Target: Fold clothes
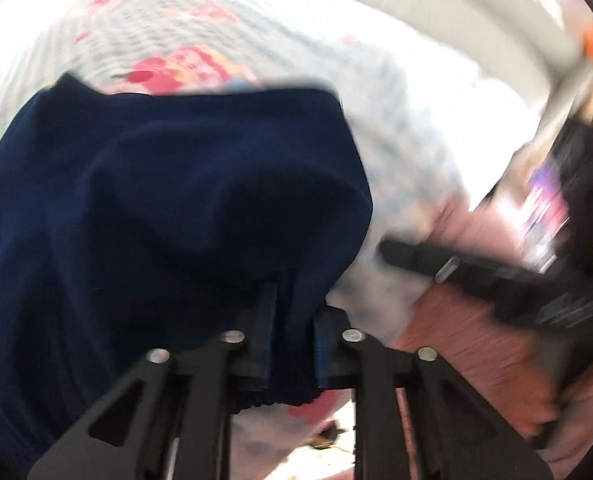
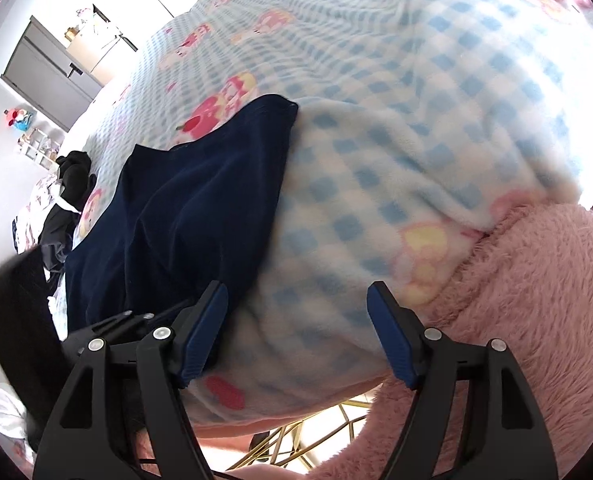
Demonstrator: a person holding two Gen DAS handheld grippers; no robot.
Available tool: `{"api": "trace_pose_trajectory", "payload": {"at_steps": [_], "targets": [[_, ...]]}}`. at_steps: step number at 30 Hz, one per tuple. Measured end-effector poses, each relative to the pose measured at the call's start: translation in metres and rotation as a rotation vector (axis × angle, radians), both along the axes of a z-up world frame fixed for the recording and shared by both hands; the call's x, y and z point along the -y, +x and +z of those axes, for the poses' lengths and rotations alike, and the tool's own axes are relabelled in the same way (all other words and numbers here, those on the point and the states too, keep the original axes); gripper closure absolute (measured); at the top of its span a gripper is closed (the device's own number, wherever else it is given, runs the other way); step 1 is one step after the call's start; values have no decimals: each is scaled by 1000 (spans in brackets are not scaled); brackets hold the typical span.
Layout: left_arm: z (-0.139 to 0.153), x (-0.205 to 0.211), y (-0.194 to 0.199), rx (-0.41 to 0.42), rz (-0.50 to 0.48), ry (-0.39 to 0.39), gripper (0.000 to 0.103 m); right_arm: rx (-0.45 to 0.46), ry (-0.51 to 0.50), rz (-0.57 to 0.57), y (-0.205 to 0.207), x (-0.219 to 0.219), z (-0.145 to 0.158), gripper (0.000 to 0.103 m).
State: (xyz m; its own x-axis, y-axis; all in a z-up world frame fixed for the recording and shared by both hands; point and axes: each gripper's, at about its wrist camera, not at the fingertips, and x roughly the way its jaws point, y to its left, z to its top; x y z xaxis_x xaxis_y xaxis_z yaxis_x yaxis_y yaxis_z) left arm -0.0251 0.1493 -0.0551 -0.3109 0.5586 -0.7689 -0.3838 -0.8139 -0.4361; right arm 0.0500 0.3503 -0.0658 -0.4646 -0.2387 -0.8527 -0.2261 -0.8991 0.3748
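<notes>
Clearly, the left gripper [image 1: 292, 344] has its jaws pinched tight on a bunched fold of the navy garment [image 1: 156, 208], ribbed fabric squeezed between the two pads and spilling out below them. From the grip the cloth spreads up and to the left, draped over the blanket [image 1: 200, 12], a fleece with a blue-and-white check and pink cartoon prints that covers the bed. That view is smeared by motion, so finer detail is lost.

The right gripper [image 2: 298, 332] stands wide open with nothing between its blue-padded fingers [image 2: 206, 332]; it hovers over a raised fold of the checked blanket [image 2: 396, 152], just to the right of the navy garment [image 2: 184, 208]. The left finger sits right at the garment's near right edge; whether it touches cannot be told. In the left wrist view the right gripper [image 1: 400, 254] appears at the right as a dark blurred shape.

A pink fluffy cushion or throw [image 2: 536, 300] lies at the near right, touching the blanket's edge. At the far left a heap of dark clothes [image 2: 72, 176] lies at the bed's edge, and a grey cabinet [image 2: 44, 68] stands against the wall, small objects on top too tiny to identify. No writing or label can be read anywhere.
</notes>
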Motion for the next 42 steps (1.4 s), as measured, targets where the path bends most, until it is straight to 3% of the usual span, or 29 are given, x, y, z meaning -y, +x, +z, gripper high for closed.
{"api": "trace_pose_trajectory", "payload": {"at_steps": [3,7,11,13,15,17,24,26,27,28,29,39,42], "targets": [[27,54,-5,-33,154,110,92,6,1,49,-5,20,-2,29],[47,128,5,-92,332,152,94,14,2,121,-12,49,-4,29],[28,186,19,-37,436,203,94,23,2,192,-18,78,-7,28],[10,188,17,16,416,252,94,27,3,228,-22,92,-8,28],[-10,180,9,38,408,276,85,31,3,264,-25,107,-9,28],[-23,162,3,65,374,284,42,35,3,299,-28,121,-11,28],[-46,117,-7,132,280,262,41,8,10,200,-17,80,-1,28],[-48,109,-9,124,268,247,48,28,-3,202,-15,74,-3,28],[-48,106,-10,117,263,240,59,41,-11,206,-14,71,-5,28],[-46,103,-12,108,260,224,89,52,-29,241,-13,74,-7,28],[-43,101,-14,99,262,199,92,62,-52,290,-12,79,-10,28],[32,139,14,-107,389,168,96,-30,-31,496,-2,143,3,28],[44,158,39,-201,480,49,96,-45,12,548,-3,168,2,27]]}}
